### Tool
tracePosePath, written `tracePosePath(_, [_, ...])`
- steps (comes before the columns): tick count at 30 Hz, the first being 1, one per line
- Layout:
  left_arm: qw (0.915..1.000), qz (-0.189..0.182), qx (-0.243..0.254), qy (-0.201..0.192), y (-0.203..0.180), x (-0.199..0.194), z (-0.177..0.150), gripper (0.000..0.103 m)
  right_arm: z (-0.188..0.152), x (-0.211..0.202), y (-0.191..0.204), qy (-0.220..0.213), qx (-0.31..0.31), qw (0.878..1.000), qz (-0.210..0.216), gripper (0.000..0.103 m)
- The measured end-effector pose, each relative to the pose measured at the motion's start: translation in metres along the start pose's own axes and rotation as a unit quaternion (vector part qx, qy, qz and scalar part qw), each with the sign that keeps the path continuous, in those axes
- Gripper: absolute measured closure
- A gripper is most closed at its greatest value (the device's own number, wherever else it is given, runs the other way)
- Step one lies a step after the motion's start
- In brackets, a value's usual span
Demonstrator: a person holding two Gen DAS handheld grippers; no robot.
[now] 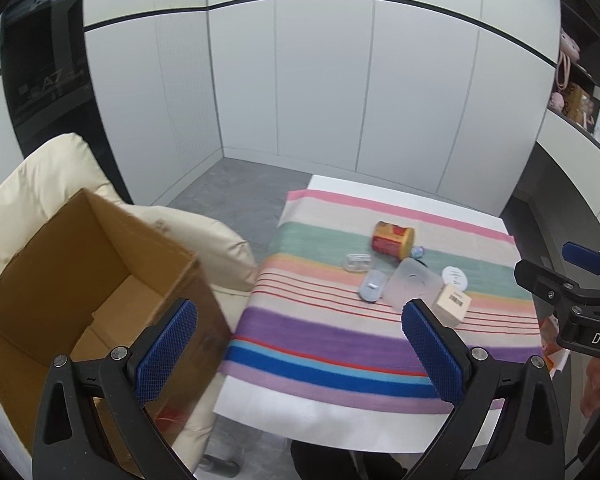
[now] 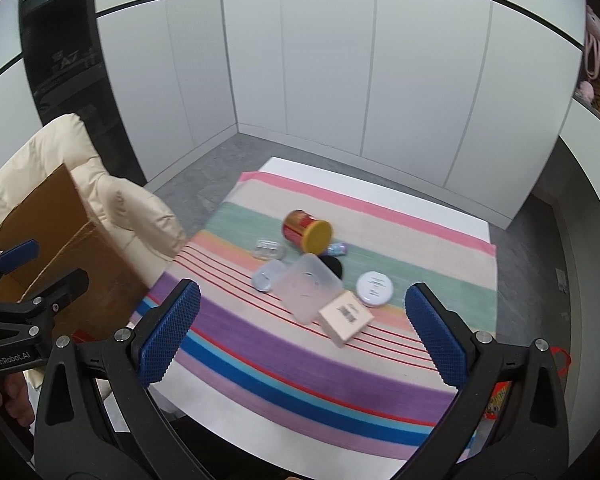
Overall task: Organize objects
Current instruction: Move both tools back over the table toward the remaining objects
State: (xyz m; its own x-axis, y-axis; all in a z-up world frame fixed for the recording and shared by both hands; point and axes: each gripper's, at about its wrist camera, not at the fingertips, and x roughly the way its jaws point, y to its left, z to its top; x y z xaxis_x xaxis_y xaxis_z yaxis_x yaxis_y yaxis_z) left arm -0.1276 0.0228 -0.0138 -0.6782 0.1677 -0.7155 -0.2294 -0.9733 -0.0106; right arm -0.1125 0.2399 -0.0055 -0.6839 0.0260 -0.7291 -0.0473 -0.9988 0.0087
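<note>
Small objects lie clustered on a striped cloth (image 1: 324, 336) (image 2: 400, 240) on a white table: a red and yellow can (image 1: 392, 239) (image 2: 306, 231) on its side, a translucent square container (image 1: 414, 285) (image 2: 308, 286), a beige box (image 1: 453, 304) (image 2: 346, 317), a round white tin (image 1: 455, 277) (image 2: 375, 288), a small clear case (image 1: 357, 261) (image 2: 269, 249) and a bluish lid (image 1: 372, 286) (image 2: 267, 275). My left gripper (image 1: 300, 348) is open and empty, above the table's near left edge. My right gripper (image 2: 302, 332) is open and empty, in front of the cluster.
An open, empty cardboard box (image 1: 80, 300) (image 2: 56, 232) stands on a cream padded chair (image 1: 204, 236) (image 2: 120, 200) left of the table. White wall panels stand behind. Shelves with items (image 1: 580, 96) are at the far right. An orange bag (image 2: 496, 400) lies by the table's right side.
</note>
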Motion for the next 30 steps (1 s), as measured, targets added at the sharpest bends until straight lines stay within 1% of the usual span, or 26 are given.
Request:
tracePosePath(21, [0.9972, -0.053, 0.051, 0.014, -0.089, 0.012, 0.007, 0.000, -0.025, -0.018, -0.081, 0.015, 0.046, 0.998, -0.046, 0.000])
tracePosePath(26, [0.9949, -0.068, 0.070, 0.025, -0.113, 0.015, 0.003, 0.000, -0.034, -0.020, -0.100, 0.022, 0.062, 0.996, -0.054, 0.000])
tracePosePath(30, [0.9934, -0.077, 0.075, 0.040, -0.126, 0.023, -0.002, 0.000, -0.039, -0.020, -0.112, 0.027, 0.073, 0.995, -0.056, 0.000])
